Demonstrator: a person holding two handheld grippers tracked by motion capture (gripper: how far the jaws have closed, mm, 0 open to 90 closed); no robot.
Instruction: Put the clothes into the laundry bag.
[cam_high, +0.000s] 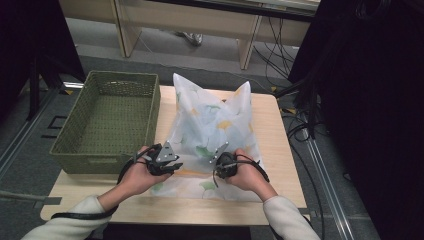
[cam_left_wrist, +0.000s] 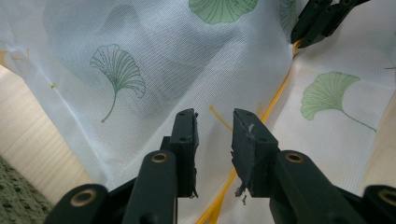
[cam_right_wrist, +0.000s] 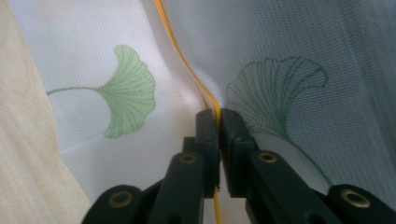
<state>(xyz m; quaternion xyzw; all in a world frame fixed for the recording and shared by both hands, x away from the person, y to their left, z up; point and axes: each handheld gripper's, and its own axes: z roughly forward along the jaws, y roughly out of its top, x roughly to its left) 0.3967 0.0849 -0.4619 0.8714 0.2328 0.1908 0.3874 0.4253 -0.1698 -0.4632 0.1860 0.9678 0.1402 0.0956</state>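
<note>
While both hands rest at the near end of the white mesh bag with green ginkgo-leaf print (cam_high: 212, 125), that bag lies flat on the light wooden desk (cam_high: 280, 170), just right of the green woven basket (cam_high: 107, 120). Left tool (cam_left_wrist: 215, 135): jaws stand a narrow gap apart above the bag's yellow zip line (cam_left_wrist: 275, 98), nothing pinched btw. them, pads clear of the fabric. Right tool (cam_right_wrist: 218, 122): jaws nearly together w/ the yellow zip line running btw. them, mesh on both sides; can't tell if the pads press it. In the high view both tools, left (cam_high: 162, 162) & right (cam_high: 225, 165), sit side by side on the bag's near end.
</note>
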